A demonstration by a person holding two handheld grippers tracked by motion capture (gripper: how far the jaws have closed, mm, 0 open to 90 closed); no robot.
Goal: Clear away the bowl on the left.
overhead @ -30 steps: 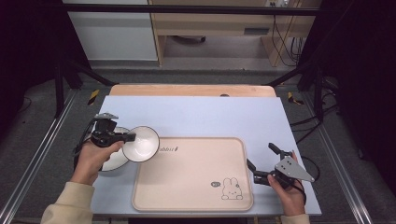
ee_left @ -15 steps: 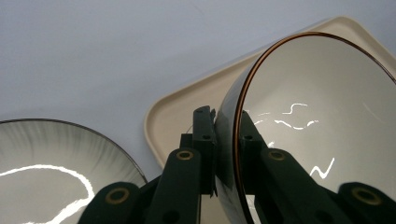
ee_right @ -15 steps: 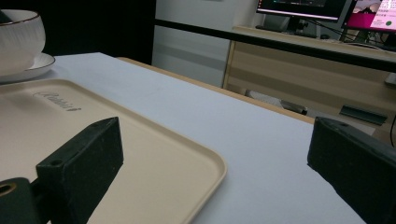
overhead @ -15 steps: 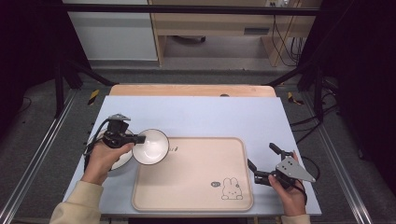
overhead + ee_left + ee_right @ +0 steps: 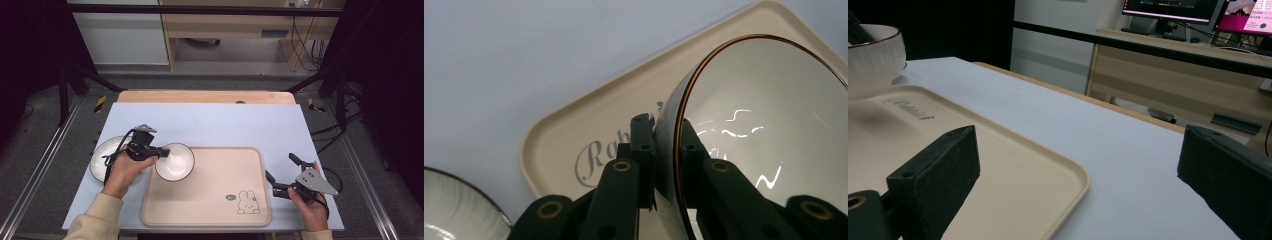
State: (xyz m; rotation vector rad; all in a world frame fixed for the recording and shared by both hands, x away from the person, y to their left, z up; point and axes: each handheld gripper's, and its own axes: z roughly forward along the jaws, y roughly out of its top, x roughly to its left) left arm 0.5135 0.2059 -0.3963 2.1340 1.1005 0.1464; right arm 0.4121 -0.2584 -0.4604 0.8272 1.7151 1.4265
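White ceramic bowl [image 5: 174, 161], clamped in left gripper [image 5: 161, 150], has crossed onto beige tray [image 5: 215, 210]; right gripper [image 5: 281, 175] waits wide open.

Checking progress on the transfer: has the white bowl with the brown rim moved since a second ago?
Yes. The white brown-rimmed bowl, clamped by the left gripper, has moved rightward from beside the white plate to over the beige tray's left corner.
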